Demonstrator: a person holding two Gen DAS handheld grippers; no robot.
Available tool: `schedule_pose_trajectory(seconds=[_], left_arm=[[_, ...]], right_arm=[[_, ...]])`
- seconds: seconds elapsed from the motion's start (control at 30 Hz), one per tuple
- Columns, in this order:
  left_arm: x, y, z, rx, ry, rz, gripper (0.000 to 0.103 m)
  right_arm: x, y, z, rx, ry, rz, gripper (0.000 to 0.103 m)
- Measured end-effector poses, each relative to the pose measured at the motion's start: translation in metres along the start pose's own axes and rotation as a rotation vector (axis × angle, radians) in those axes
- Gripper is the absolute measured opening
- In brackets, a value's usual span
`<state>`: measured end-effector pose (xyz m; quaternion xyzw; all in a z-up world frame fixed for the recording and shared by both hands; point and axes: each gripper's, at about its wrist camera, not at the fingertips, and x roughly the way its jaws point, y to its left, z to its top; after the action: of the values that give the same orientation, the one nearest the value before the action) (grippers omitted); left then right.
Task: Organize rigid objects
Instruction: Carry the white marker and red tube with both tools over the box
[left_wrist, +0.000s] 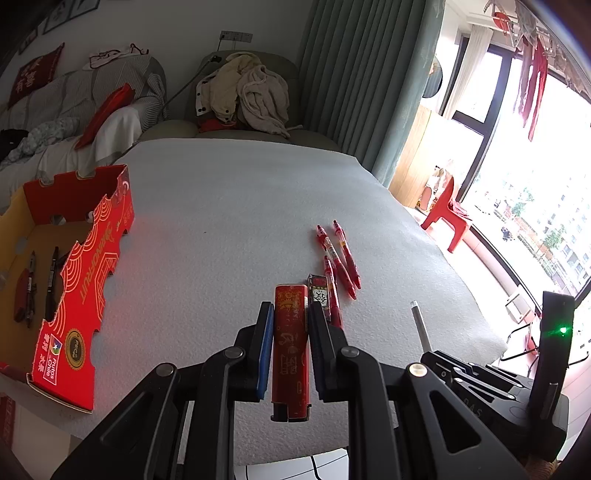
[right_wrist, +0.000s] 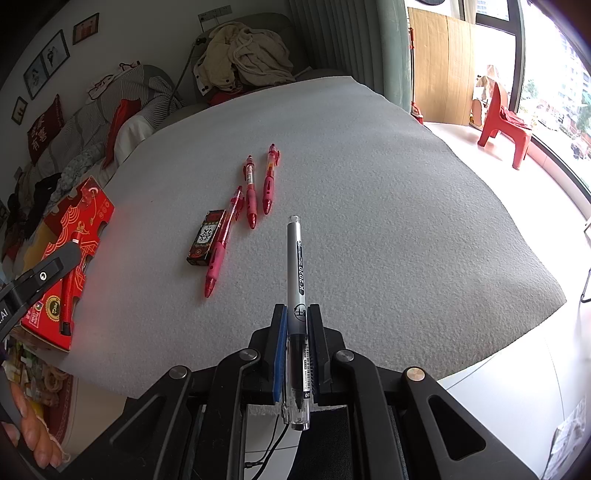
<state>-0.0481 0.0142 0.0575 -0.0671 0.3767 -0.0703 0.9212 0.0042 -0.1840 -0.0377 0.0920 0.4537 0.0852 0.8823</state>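
Note:
My left gripper (left_wrist: 290, 314) is shut on a red lighter (left_wrist: 290, 343) and holds it above the grey foam mat (left_wrist: 229, 206). My right gripper (right_wrist: 297, 314) is shut on a silver and black pen (right_wrist: 296, 280) that points forward over the mat. Three red pens (right_wrist: 255, 192) and a small dark box (right_wrist: 206, 237) lie on the mat ahead; they also show in the left wrist view (left_wrist: 338, 258). A red and yellow cardboard box (left_wrist: 79, 280) at the left holds several dark pens (left_wrist: 31, 284).
The mat (right_wrist: 369, 184) ends at an edge on the right, with floor and a red plastic chair (right_wrist: 498, 122) beyond. A sofa with piled clothes (left_wrist: 243, 92) stands behind the mat. The right gripper's body (left_wrist: 498, 380) shows at the lower right of the left wrist view.

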Motion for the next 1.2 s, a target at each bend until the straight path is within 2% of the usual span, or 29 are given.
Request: schedule_pose_trajectory(seconds=[0.4,0.67,0.9,1.07,1.2], left_arm=[[-0.01,0.003,0.003,-0.012,-0.019,0.006,0.02],[-0.034,0.022,0.016,-0.045,-0.09,0.027,0.02],[-0.067,0.061,0.034,-0.099,-0.177,0.09,0.02],[-0.094,0.107,0.048,-0.147,-0.246,0.178,0.021],[-0.105,0.146,0.052,-0.181,-0.264,0.264,0.02]], right_arm=[[-0.006,0.005,0.006,-0.019,-0.014,-0.002,0.012],[-0.017,0.037,0.031,-0.077,-0.063,0.034,0.012],[-0.026,0.094,0.065,-0.159,-0.114,0.119,0.012],[-0.034,0.164,0.089,-0.269,-0.158,0.211,0.012],[-0.033,0.222,0.098,-0.35,-0.166,0.293,0.012]])
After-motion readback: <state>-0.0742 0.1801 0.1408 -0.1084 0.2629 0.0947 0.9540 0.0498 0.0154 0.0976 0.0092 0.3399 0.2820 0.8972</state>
